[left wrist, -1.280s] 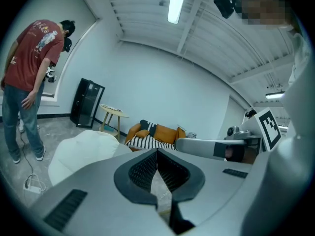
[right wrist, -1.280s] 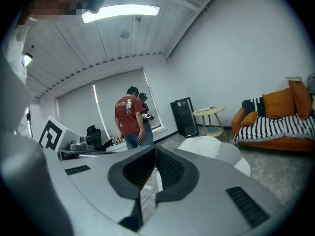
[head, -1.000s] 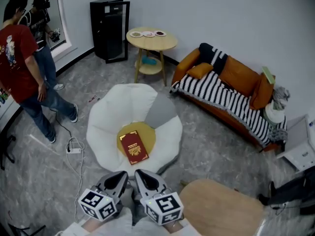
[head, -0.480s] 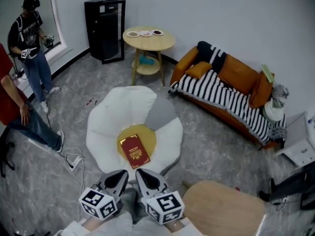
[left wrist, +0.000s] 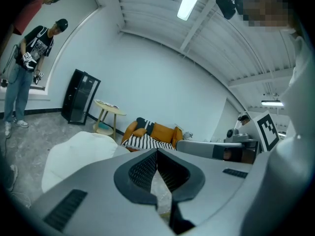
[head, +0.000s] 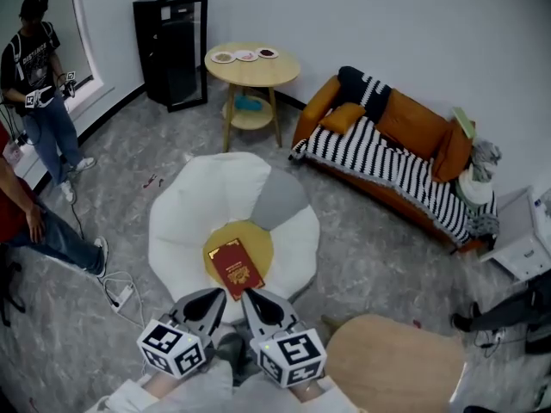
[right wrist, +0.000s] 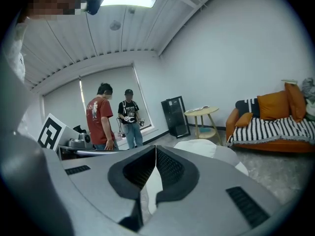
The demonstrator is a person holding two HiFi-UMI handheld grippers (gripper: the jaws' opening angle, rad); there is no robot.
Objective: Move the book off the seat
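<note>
The left gripper (head: pixel 213 300) and the right gripper (head: pixel 256 302) are held side by side, tips pointing forward. Both are clenched, jaws pressed together with nothing between them. The red book (head: pixel 235 268) lies flat just ahead of the two tips, not in either grip, on the yellow centre (head: pixel 260 243) of the white petal-shaped seat (head: pixel 185 213). Farther ahead and to the right of the grippers stands an orange sofa (head: pixel 413 132) with a striped throw.
</note>
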